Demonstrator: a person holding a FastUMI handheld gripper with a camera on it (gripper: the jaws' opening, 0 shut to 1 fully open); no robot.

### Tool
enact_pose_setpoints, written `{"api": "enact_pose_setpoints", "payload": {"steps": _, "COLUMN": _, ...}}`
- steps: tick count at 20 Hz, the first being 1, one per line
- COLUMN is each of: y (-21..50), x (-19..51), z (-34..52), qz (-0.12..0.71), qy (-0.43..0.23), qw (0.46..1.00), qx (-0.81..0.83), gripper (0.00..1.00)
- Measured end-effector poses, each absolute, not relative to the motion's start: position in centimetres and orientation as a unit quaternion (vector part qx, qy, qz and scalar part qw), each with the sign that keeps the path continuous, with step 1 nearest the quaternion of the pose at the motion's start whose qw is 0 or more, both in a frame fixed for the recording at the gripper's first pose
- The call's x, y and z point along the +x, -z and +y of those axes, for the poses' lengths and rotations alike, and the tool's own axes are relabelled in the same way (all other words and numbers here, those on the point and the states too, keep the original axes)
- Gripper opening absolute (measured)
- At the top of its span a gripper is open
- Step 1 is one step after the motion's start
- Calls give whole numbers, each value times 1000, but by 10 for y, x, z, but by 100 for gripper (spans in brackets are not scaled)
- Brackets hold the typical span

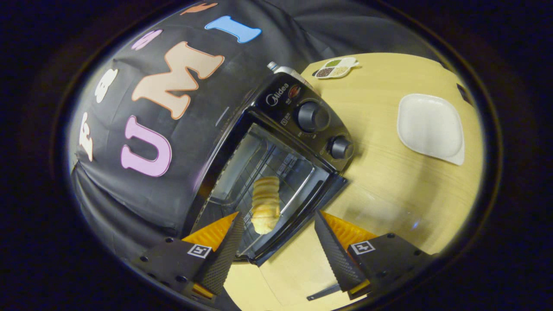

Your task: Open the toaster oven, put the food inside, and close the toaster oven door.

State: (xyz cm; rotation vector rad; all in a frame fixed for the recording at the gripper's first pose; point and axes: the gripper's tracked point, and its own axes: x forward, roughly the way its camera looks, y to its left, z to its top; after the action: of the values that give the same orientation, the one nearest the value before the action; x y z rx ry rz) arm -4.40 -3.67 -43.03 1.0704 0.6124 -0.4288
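The black toaster oven stands on the wooden table with its door swung down and open toward me. A pale, ridged bread roll lies on the wire rack in the oven's mouth, its near end reaching the front of the opening. My gripper is open just in front of the oven. Its fingers stand wide apart on either side of the roll's near end, and neither one touches the roll. Nothing is held.
Two round knobs sit on the oven's control panel. An empty white square plate lies on the table beyond the oven's knob side. A small divided dish of seeds is at the table's far edge. Black cloth wall backs the oven.
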Motion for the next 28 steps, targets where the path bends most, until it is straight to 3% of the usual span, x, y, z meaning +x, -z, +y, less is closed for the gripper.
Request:
{"api": "enact_pose_setpoints", "payload": {"steps": 12, "y": 445, "x": -135, "z": -18, "qz": 397, "qy": 132, "qw": 854, "qx": 309, "gripper": 100}}
{"api": "enact_pose_setpoints", "payload": {"steps": 28, "y": 504, "x": -210, "z": 2, "qz": 539, "qy": 117, "qw": 822, "qx": 143, "gripper": 100}}
